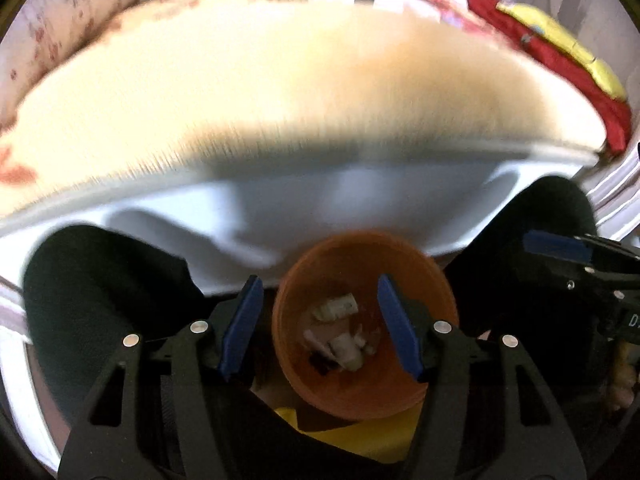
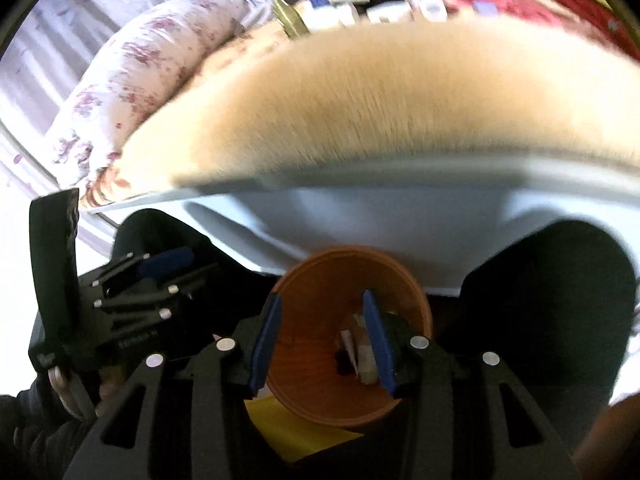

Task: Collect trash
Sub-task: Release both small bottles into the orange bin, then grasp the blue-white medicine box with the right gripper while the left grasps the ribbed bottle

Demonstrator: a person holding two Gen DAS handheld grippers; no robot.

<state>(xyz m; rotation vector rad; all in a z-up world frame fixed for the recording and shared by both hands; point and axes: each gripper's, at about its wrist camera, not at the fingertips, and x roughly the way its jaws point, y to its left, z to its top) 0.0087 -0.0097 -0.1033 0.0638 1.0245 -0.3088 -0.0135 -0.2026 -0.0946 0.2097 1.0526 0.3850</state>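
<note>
I am holding my left gripper (image 1: 320,324) tilted steeply downward, its blue pads standing apart with nothing pressed between them. My right gripper (image 2: 320,344) is pointing down the same way just beside it, jaws parted too, gripping nothing.

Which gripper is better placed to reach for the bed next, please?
Probably left: the left gripper stands wider open and empty over the bin; the right gripper, also empty, is narrower. Both face the bed.
</note>
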